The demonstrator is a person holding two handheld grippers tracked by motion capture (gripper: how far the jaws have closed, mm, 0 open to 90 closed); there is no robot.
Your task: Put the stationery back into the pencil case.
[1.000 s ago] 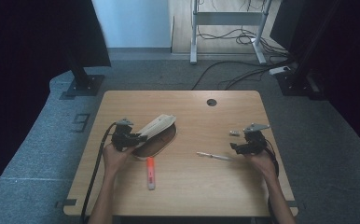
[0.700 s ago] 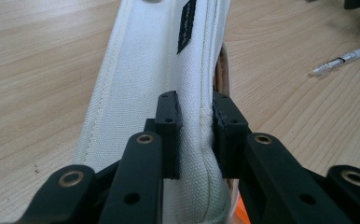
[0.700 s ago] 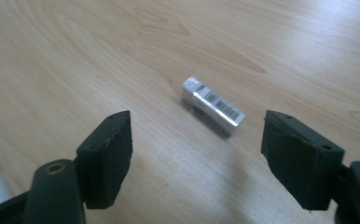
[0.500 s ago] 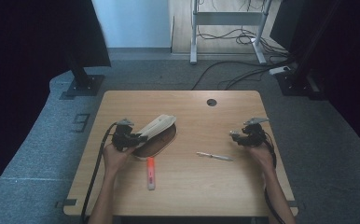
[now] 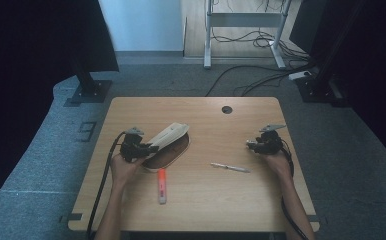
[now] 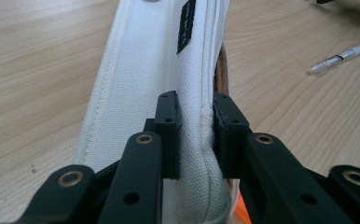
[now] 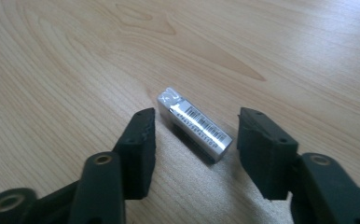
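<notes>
Dim, dark-edged high view; both gripper views bright, sharp, with soft shadows.

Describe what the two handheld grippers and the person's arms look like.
Both the left gripper and the right gripper are black, each topped by a grey three-cornered plate and trailing a black cable. The jaws are blocky black links with brass-coloured rivets. The forearms are bare, no sleeves visible.

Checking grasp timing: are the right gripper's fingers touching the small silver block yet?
Apart. The right gripper view shows the silver block lying on the table between the fingers of the right gripper, which have just been closing, wood visible either side.
</notes>
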